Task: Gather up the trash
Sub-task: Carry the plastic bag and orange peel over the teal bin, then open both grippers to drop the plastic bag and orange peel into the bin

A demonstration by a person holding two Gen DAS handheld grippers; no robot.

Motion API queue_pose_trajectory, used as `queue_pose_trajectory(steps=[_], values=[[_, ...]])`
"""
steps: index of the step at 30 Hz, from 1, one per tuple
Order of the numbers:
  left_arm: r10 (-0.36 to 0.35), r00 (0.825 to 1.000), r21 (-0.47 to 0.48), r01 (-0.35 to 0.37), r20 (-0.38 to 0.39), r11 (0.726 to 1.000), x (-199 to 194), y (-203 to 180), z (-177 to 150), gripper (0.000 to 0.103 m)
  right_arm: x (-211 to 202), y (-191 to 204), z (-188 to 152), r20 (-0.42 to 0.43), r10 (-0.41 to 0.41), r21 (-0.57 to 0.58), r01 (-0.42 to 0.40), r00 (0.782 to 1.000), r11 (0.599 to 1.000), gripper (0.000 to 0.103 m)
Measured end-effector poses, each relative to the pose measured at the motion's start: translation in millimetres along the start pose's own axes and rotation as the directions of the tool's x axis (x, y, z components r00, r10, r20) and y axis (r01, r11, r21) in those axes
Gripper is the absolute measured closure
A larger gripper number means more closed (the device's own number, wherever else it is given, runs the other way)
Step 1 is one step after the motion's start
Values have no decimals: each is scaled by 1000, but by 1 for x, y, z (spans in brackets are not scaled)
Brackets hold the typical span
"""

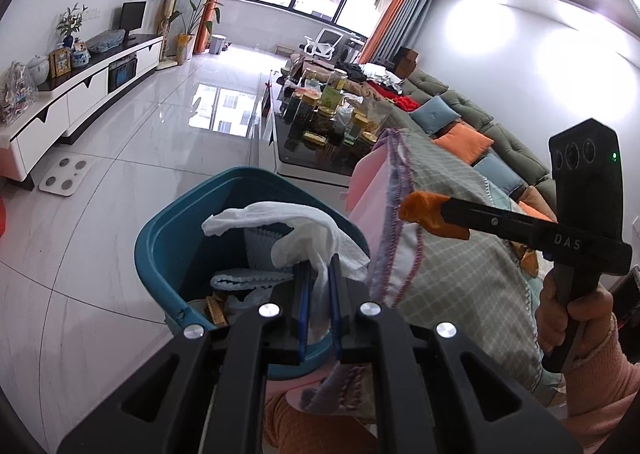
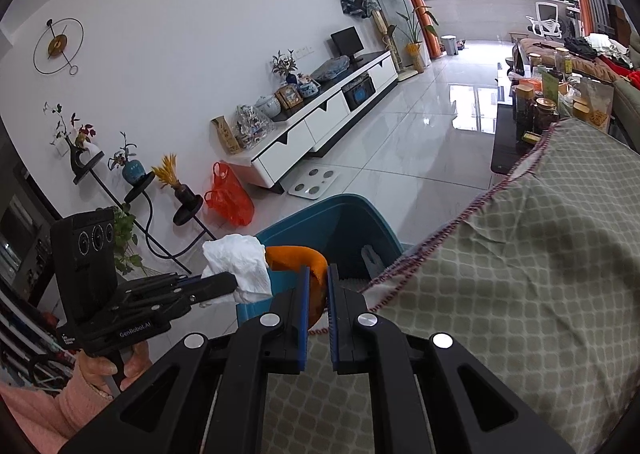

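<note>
A crumpled white tissue (image 1: 304, 234) hangs over the open teal trash bin (image 1: 168, 238), and my left gripper (image 1: 319, 266) is shut on it. Inside the bin lie pale blue scraps and a brown wrapper. To the right, my right gripper (image 1: 434, 215) is shut on a piece of orange peel (image 1: 424, 209) above a checked cushion. In the right wrist view the orange peel (image 2: 296, 258) curls between the blue pads of the right gripper (image 2: 319, 278) just before the bin (image 2: 352, 221), with the left gripper (image 2: 236, 286) and its tissue (image 2: 240, 262) at the left.
A green checked cushion (image 2: 520, 274) with purple stitching lies right of the bin. A black coffee table (image 1: 316, 157) crowded with jars stands beyond, a sofa (image 1: 472, 121) along the right wall. A white scale (image 1: 66, 175), a TV cabinet (image 1: 80, 93) and a red plastic bag (image 2: 230, 195) sit on the tiled floor.
</note>
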State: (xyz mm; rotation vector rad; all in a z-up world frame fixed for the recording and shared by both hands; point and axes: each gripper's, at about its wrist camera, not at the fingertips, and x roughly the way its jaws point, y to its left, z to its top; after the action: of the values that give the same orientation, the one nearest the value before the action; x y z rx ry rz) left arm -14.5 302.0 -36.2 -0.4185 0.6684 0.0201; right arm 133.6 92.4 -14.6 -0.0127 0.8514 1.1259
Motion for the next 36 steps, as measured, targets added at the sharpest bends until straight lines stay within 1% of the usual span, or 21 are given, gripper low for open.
queue_pose_trajectory(steps=[10,15,23,24,25,26,27,28,30,33,36], values=[[34,999,-13,-35,-32,999,15,6,-1,93,28,4,7,-46,-12,-1,12,999,1000,95],[46,998,-36,-48,-48,998,25,12,-2,92,43,8,12,-70,-19,-1,18,997,1000,95],[46,997,-75,-51,-63,996,36,21,-2,92,64,6,12,-115,-29,20,31,993,999,92],[41,997,-84,-47,-65,995,37,22,-2,89,66,5,12,-119,-29,31,32,993,999,90],[38,997,-93,-44,-68,995,39,24,-2,86,68,4,12,-120,-25,39,30,992,999,84],[38,997,-97,-44,-69,994,40,24,-2,84,68,3,12,-118,-26,46,31,993,998,78],[38,997,-97,-45,-71,994,41,24,-2,80,68,6,12,-117,-27,49,33,993,998,78],[38,997,-96,-45,-73,994,43,24,-2,73,67,7,12,-115,-27,50,32,993,998,78],[40,997,-99,-47,-73,994,45,25,-3,65,65,6,11,-113,-26,51,32,993,998,78],[30,997,-86,-36,-76,996,48,24,-5,61,61,5,10,-106,-20,53,25,994,998,78],[23,997,-83,-29,-76,996,50,23,-7,61,56,3,8,-100,-14,54,20,995,998,78]])
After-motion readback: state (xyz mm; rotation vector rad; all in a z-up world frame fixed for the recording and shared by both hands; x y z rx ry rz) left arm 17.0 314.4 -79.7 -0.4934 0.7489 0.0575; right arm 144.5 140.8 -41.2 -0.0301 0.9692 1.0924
